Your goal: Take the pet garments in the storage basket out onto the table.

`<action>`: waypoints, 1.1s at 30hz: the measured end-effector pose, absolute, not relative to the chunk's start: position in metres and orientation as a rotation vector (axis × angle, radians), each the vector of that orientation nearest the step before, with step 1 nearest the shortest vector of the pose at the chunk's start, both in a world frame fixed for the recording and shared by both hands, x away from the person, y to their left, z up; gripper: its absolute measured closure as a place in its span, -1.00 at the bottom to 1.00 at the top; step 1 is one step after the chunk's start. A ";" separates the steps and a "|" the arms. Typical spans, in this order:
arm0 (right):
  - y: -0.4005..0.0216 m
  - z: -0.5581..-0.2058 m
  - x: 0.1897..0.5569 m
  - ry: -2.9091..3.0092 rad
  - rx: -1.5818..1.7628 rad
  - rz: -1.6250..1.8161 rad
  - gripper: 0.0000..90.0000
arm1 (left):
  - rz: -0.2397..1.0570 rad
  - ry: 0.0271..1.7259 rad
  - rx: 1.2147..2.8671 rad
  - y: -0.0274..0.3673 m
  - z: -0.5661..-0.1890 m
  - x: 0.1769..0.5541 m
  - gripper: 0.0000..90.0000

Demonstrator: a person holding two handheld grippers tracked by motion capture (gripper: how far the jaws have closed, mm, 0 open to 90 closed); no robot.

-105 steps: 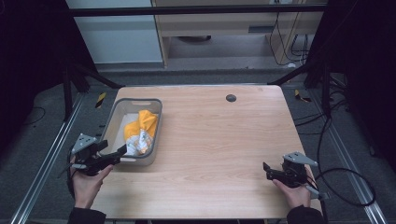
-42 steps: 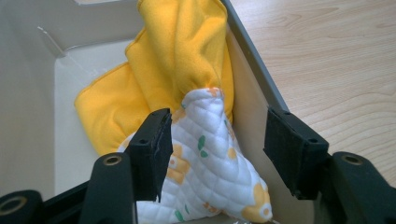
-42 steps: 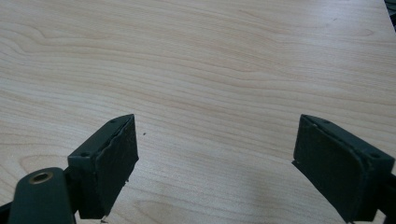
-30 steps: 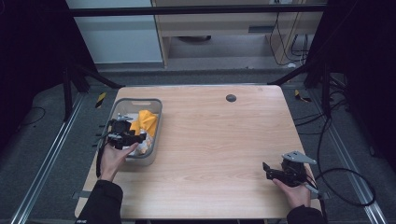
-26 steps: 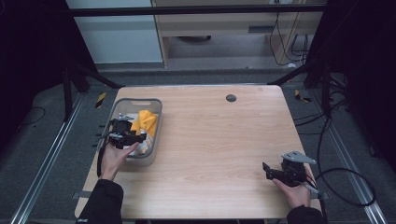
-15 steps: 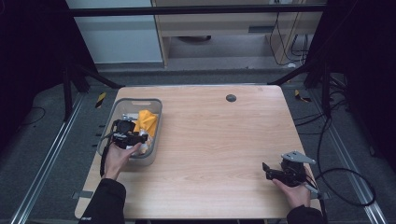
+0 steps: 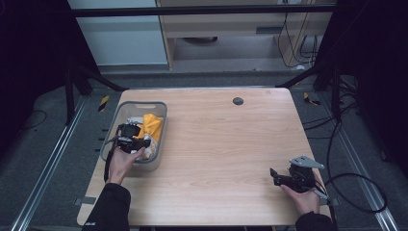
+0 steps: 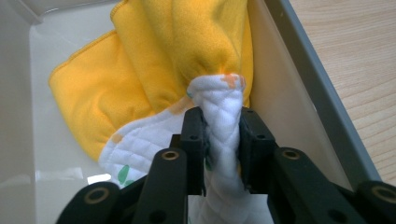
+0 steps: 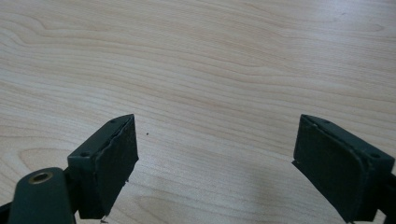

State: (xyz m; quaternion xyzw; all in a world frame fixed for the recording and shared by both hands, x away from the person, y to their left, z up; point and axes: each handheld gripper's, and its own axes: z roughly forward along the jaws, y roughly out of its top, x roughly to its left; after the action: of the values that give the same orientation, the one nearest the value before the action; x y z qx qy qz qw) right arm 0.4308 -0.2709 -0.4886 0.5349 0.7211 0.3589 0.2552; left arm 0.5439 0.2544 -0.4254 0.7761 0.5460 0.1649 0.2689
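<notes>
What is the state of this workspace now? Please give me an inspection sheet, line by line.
Surface: light wooden table, with a small dark round spot near its far edge.
Job's things: white quilted cloth and yellow towel lie bunched in the grey plastic bin at the table's left.
Clutter: nothing seen on the table.
Grippers: left gripper has just been closing and pinches a fold of the white cloth inside the bin; right gripper is open, low over bare wood.
Cables: black cable trails from the right gripper off the table edge.
Surroundings: dark frame posts, grey floor, pale cabinet behind.
</notes>
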 end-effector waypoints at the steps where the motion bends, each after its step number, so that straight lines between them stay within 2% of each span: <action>1: -0.271 -0.489 0.431 1.958 1.452 0.974 -0.70 | 0.449 1.475 2.096 0.254 -0.425 0.544 0.68; 4: -0.271 -0.488 0.431 1.956 1.456 0.975 -0.70 | 0.467 1.472 2.100 0.253 -0.425 0.543 0.78; 8: -0.272 -0.488 0.430 1.953 1.446 0.976 -0.70 | 0.479 1.468 2.107 0.252 -0.422 0.542 0.82; 33: -0.273 -0.487 0.430 1.938 1.438 0.994 -0.69 | 0.596 1.383 2.005 0.266 -0.361 0.522 0.85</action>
State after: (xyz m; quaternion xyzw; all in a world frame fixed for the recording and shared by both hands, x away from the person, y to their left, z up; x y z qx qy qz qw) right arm 0.4295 -0.2729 -0.4866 0.5316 0.7164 0.3676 0.2627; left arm 0.5222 0.2658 -0.3614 0.7596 0.5240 0.2260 0.3119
